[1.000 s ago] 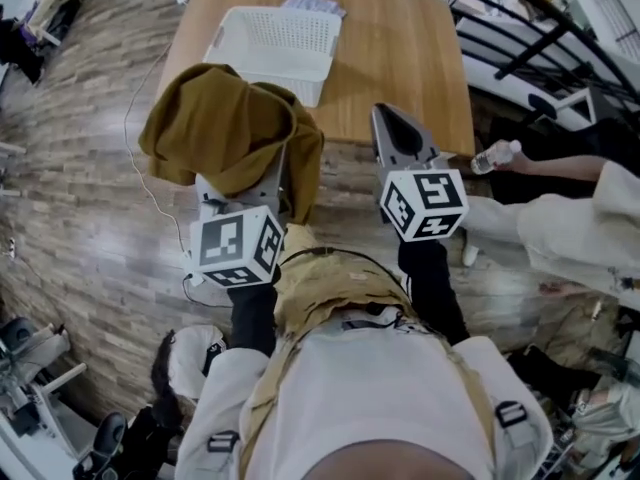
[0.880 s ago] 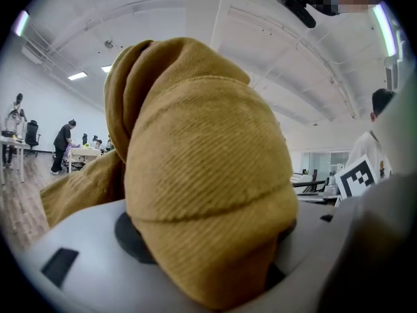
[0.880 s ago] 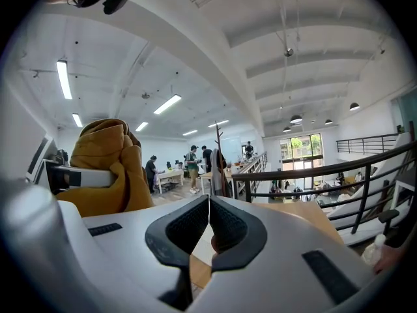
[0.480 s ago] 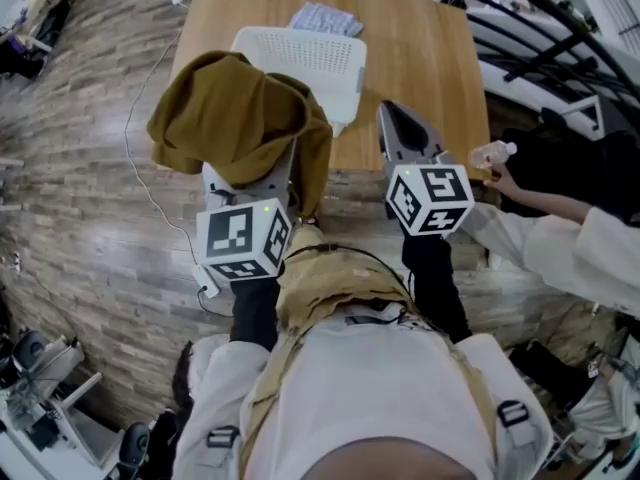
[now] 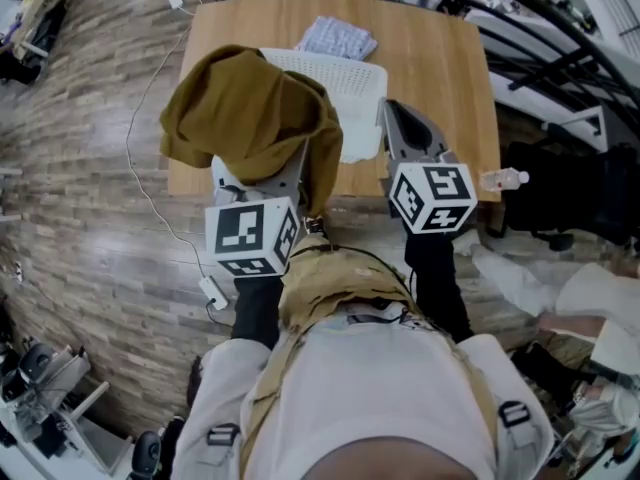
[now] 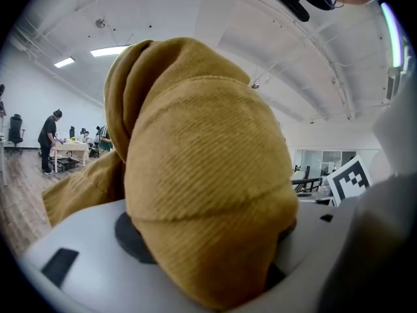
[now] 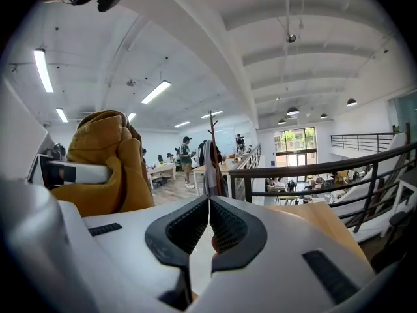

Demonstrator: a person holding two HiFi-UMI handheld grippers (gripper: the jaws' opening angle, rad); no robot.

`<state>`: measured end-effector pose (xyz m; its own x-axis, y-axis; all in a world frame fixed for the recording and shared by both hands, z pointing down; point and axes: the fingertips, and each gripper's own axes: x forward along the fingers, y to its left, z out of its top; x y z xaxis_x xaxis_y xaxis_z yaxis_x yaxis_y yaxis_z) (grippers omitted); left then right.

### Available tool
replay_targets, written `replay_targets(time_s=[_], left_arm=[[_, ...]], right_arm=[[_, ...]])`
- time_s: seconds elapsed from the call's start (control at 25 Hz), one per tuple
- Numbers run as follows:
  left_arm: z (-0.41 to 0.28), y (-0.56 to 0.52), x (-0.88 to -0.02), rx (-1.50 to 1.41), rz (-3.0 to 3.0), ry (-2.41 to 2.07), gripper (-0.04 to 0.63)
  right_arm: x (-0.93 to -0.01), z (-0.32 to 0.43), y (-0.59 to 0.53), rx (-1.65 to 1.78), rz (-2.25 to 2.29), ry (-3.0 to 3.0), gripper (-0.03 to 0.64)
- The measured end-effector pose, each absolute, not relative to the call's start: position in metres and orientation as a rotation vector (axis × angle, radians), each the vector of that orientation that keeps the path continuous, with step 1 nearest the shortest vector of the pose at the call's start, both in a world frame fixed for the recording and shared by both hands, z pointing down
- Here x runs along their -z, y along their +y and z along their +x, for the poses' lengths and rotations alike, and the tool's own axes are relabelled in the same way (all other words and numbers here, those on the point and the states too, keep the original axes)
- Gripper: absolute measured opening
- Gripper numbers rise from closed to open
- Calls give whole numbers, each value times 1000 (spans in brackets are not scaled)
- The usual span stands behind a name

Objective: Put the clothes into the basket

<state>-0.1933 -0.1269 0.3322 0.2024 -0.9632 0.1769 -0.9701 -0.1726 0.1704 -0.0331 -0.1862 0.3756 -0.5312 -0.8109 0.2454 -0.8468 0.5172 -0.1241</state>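
Clutching brown garment [image 5: 250,108], left gripper [image 5: 258,178] upturned

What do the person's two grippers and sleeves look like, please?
The left gripper and the right gripper are pale grey, wedge-shaped shells with black pads. Each carries a white cube printed with black square markers. The forearms wear black sleeves, with white fabric above.
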Motion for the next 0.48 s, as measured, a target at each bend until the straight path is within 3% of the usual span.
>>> replay_targets(time_s=[0.48], left_arm=[[-181,-173,-347,-161,2298,-1780,325]], right_arm=[[-403,-22,-217,-434,1445,-2519,21]])
